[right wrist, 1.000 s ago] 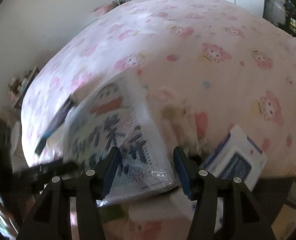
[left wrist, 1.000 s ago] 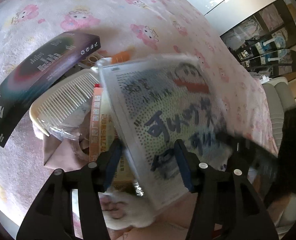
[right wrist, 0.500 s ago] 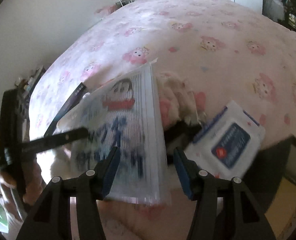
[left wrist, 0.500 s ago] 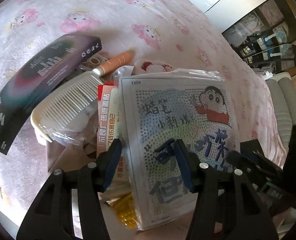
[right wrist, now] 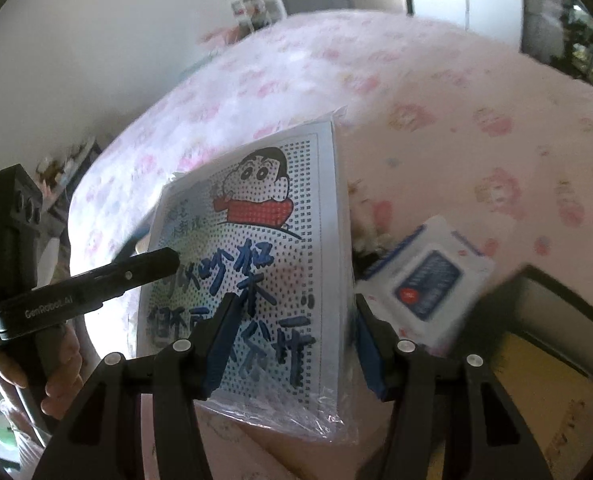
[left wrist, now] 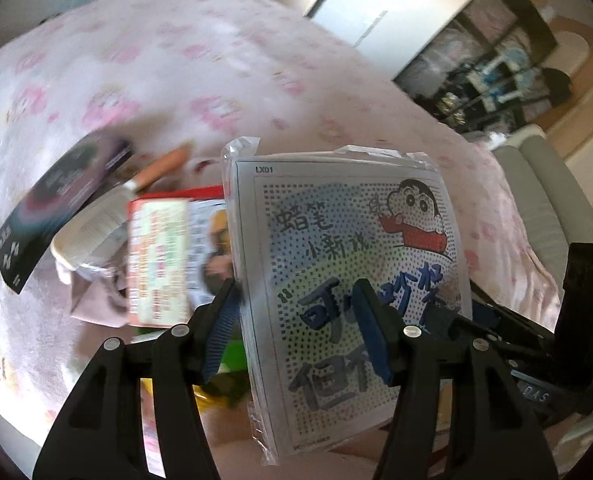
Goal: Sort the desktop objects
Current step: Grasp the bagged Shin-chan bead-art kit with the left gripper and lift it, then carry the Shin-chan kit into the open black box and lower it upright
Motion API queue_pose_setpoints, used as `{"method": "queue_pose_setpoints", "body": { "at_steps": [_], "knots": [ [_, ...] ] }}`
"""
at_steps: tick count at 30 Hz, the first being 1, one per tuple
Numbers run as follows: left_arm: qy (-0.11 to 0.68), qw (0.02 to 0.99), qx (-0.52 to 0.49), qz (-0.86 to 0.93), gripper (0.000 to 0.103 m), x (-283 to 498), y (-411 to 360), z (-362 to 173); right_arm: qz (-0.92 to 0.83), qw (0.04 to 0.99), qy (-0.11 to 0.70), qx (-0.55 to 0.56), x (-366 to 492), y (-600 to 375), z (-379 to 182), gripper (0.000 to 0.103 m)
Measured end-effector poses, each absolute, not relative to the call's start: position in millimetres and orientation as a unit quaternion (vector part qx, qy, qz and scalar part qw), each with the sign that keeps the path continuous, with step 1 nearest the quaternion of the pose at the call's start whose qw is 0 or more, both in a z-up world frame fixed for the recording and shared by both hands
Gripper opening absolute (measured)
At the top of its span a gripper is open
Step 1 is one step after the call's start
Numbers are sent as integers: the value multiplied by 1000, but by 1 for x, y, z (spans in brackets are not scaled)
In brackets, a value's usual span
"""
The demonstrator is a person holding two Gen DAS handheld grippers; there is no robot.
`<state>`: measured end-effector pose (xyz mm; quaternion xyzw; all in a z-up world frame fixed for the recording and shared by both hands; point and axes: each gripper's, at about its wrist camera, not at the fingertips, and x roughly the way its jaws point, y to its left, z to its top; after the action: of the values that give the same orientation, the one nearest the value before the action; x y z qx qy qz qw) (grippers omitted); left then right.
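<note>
A plastic-wrapped pack with a cartoon boy on it [left wrist: 356,240] [right wrist: 276,220] hangs above the pink blanket, held between both grippers. My left gripper [left wrist: 296,328] has its left pad against the pack's left edge and its right finger over the printed face. Its jaws are opening slightly with the pack still between them. From the right wrist view, one of its fingers [right wrist: 136,272] lies on that left edge. My right gripper [right wrist: 296,332] mirrors this, right pad at the pack's right edge and left finger over the face.
Left of the pack lie a dark box [left wrist: 56,208], a cream comb [left wrist: 96,232] and a red-and-white packet [left wrist: 160,260]. Something green and yellow [left wrist: 232,360] shows beneath. A white-and-blue wipes pack [right wrist: 428,280] and a dark-rimmed box [right wrist: 536,360] sit at the right. A hand [right wrist: 56,380] holds the left gripper.
Both grippers have risen with the pack, which went from steeply tilted to nearly face-on. The pile below looks farther off, and the red-and-white packet is now uncovered.
</note>
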<state>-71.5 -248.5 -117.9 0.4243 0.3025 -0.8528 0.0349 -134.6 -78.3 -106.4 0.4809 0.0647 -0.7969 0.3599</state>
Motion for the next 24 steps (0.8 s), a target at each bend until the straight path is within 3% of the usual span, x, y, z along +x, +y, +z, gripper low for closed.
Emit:
{"method": "queue_pose_setpoints", "body": {
  "at_steps": [11,24],
  "knots": [
    [243,-42,421,-873,58,-106,-125,-74,-848,297,13,440,-108,54,-60,51],
    [178,-69,515,-835,58,-158,25,-131,-818,253,-67,513,-146,206,-134,51]
  ]
}}
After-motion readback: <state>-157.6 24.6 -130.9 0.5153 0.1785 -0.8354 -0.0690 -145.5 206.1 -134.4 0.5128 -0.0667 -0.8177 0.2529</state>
